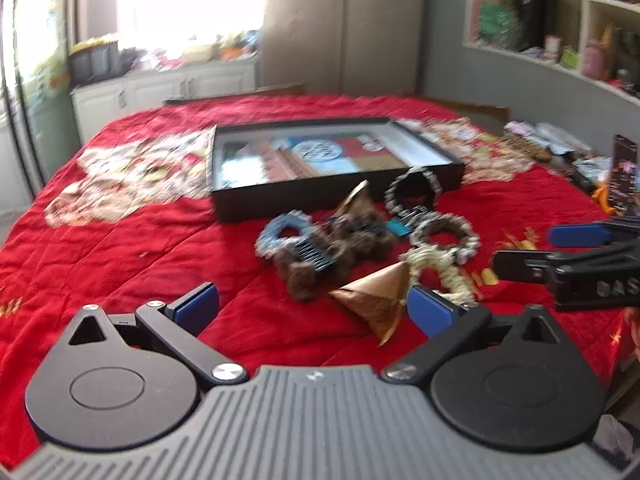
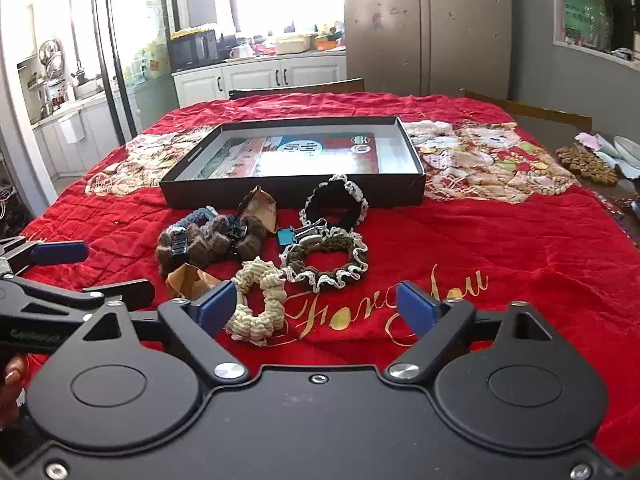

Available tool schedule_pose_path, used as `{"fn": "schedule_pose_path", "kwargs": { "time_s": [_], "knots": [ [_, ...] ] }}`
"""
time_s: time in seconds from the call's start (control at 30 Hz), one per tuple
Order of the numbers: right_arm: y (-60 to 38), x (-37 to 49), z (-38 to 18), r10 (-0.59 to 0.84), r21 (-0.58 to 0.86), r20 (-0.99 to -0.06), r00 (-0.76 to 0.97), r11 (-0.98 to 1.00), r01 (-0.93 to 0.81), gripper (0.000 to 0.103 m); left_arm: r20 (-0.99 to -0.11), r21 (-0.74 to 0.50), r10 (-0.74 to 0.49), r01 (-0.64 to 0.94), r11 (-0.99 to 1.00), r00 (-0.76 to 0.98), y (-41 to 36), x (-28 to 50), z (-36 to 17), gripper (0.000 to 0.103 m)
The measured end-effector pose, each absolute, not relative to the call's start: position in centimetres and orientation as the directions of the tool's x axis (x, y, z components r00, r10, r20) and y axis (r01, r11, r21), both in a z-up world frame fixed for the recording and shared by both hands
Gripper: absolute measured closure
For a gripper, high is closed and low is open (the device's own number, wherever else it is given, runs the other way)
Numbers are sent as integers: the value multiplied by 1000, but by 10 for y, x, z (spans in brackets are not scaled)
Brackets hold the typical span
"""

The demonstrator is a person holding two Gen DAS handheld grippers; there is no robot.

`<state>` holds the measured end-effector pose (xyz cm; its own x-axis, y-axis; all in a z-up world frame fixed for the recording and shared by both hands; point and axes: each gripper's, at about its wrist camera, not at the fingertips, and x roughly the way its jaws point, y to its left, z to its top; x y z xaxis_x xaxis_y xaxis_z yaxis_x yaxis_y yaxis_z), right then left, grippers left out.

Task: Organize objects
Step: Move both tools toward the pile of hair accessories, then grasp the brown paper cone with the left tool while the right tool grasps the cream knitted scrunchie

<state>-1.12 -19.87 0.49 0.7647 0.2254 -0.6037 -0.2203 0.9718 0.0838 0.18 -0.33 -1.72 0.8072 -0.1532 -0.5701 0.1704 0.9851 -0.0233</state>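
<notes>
A heap of hair scrunchies and clips lies on the red quilt (image 2: 500, 240) in front of a shallow black box (image 2: 296, 196). The cream scrunchie (image 2: 260, 304) lies nearest, partly between my right gripper's (image 2: 316, 307) fingers and against the left pad; the jaws stand open. Behind it are a brown lace-edged scrunchie (image 2: 326, 258), a black lace-edged one (image 2: 336, 204), a teal binder clip (image 2: 286, 236) and a brown fuzzy scrunchie (image 2: 208, 244). My left gripper (image 1: 314, 310) is open over the quilt, with a gold paper cone (image 1: 376, 300) just inside its right finger.
The black box (image 1: 280, 200) holds a printed sheet. A second paper cone (image 2: 260, 208) leans by it. Wooden beads (image 2: 588, 166) and clutter sit at the table's right edge. Chairs stand behind the table. A person's hand (image 2: 12, 376) shows at the left.
</notes>
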Motion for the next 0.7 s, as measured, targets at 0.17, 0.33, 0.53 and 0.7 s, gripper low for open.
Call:
{"fn": "schedule_pose_path", "kwargs": {
  "time_s": [0.17,0.33,0.53,0.7],
  "knots": [
    [-208,-2,-2,282,127,-598,751,958,-259,34,-591,6,-190,239,971,784,-10,9,-24,0],
    [-211,5,-13,341,168,-614,712,938,-304,50,-586,31,-224,298,954,778,-17,8,-31,3],
    [-199,9,-24,393,173,-623,676,912,-371,60,-598,21,-263,342,939,757,-22,12,-38,11],
    [-188,15,-31,417,174,-632,654,898,-405,77,-610,-9,-280,347,938,742,-21,19,-43,19]
  ]
}}
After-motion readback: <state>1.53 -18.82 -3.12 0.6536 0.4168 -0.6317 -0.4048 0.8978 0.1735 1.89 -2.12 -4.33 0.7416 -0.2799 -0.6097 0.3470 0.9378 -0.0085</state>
